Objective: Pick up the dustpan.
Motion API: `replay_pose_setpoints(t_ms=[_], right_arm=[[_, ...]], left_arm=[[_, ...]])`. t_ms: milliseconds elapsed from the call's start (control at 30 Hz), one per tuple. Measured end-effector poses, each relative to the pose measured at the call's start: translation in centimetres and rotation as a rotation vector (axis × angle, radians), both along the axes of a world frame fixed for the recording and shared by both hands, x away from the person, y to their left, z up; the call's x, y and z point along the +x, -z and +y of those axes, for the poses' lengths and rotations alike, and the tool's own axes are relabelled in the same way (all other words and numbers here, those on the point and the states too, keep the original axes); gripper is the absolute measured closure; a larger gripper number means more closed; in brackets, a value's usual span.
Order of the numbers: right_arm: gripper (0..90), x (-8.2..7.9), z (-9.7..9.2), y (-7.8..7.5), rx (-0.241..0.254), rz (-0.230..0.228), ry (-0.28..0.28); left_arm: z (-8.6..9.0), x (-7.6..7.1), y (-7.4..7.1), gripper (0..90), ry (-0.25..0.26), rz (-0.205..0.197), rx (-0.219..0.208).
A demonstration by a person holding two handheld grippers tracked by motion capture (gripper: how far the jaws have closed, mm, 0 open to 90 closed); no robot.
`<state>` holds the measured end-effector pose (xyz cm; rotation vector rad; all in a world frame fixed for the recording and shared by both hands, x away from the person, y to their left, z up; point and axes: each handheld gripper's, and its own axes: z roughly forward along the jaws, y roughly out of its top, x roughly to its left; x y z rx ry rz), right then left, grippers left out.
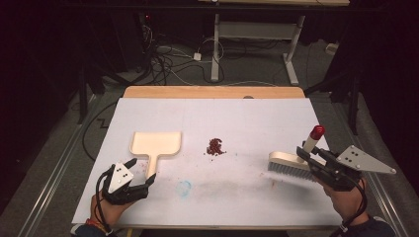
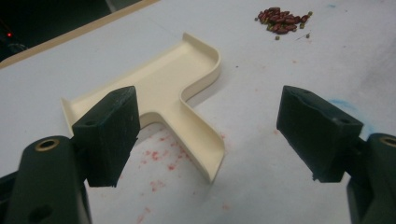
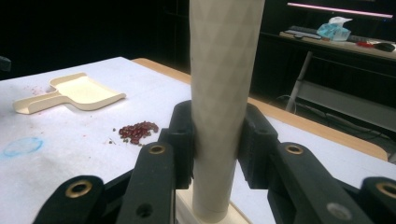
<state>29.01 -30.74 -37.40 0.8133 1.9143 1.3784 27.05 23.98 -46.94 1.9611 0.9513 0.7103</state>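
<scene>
Cream dustpan [image 1: 157, 142] w/ nothing inside; beans [image 1: 215, 146] beside it.

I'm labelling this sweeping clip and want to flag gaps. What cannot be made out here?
- Brush bristles: in the right gripper view, hidden below the right gripper clamped on the handle.
- Brush handle tip: cut off by the top edge of the right gripper view.
- Red bits: too small in the high view to tell what they are.
- Dustpan front lip: in the left gripper view, hidden behind one pad of the open left gripper.
</scene>
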Motion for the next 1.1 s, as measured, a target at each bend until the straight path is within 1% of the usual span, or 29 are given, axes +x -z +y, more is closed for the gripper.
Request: replay_pose_setpoints(t_ms=[67,100,167,233,333,400,433,500,600,633,667,700,733,767,800,867,900,933,967,1000,1033,1067,1100], right_arm=[[70.2,-0.1,0.0,0.0,-0.001,0.001,-0.001],[70.2,-0.1,0.0,0.1,-0.002,0.001,0.000],[70.2,-0.1,0.0,0.0,-0.006,-0.006,-0.002],[70.2,-0.1,0.1,-0.1,-0.006,-0.008,0.000],[70.2,0.0,0.2,-0.2,-0.007,-0.014,-0.004],[70.1,0.1,0.4,-0.2,-0.014,-0.017,-0.010],[70.2,0.1,0.5,-0.1,-0.018,-0.014,-0.012],[70.1,0.3,0.7,0.1,-0.026,0.002,-0.018],[70.1,0.4,0.8,0.2,-0.030,0.006,-0.016],[70.1,0.5,0.8,0.3,-0.033,0.011,-0.016],[70.1,0.5,0.8,0.4,-0.034,0.016,-0.014],[70.1,0.6,0.8,0.4,-0.036,0.014,-0.012],[70.1,0.6,0.8,0.4,-0.036,0.014,-0.012],[70.1,0.6,0.8,0.4,-0.036,0.014,-0.009],[70.1,0.6,0.8,0.4,-0.038,0.014,-0.008],[70.1,0.6,0.9,0.5,-0.039,0.016,-0.004],[70.1,0.6,0.9,0.5,-0.040,0.017,-0.004],[70.1,0.6,0.9,0.5,-0.039,0.017,-0.004],[70.1,0.6,1.0,0.5,-0.039,0.017,-0.003],[70.1,0.6,1.0,0.5,-0.040,0.019,-0.001],[70.1,0.6,1.0,0.5,-0.039,0.019,0.000],[70.1,0.6,1.1,0.5,-0.039,0.018,0.000],[70.1,0.6,1.1,0.5,-0.039,0.018,0.000]], left_arm=[[0.3,-0.1,-0.1,21.1,-0.017,0.002,-0.013],[0.5,-0.2,-0.3,21.3,-0.042,-0.014,-0.016],[0.6,-0.2,-0.4,21.1,-0.048,-0.015,-0.018],[0.7,-0.4,-0.3,20.6,-0.051,-0.003,-0.016],[0.9,-0.6,-0.1,20.6,-0.053,0.013,0.005],[1.0,-0.5,-0.1,20.6,-0.063,0.029,-0.006],[1.0,-0.5,-0.1,20.6,-0.065,0.040,-0.006],[0.9,-0.3,0.1,20.6,-0.070,0.058,0.012],[0.7,0.2,0.1,20.7,-0.074,0.102,0.020],[0.6,0.6,0.1,20.6,-0.077,0.127,0.018],[0.4,1.0,0.0,20.8,-0.090,0.146,0.017],[0.2,1.4,-0.2,21.1,-0.109,0.164,0.028],[0.0,1.9,-0.3,21.1,-0.124,0.185,0.026],[-0.1,2.4,-0.4,21.1,-0.136,0.197,0.009],[-0.3,2.9,-0.4,24.5,-0.149,0.216,0.005],[-0.8,4.0,0.0,27.7,-0.159,0.259,0.022],[-0.9,4.5,0.2,27.8,-0.164,0.283,0.012],[-1.4,5.5,0.8,27.8,-0.168,0.335,0.010],[-1.4,5.5,0.8,27.9,-0.168,0.335,0.010],[-1.6,5.9,1.0,29.0,-0.168,0.352,0.004],[-2.2,6.6,1.5,30.2,-0.175,0.369,0.033],[-2.2,6.6,1.5,31.3,-0.175,0.369,0.033],[-2.4,7.0,1.7,31.3,-0.187,0.373,0.045]])
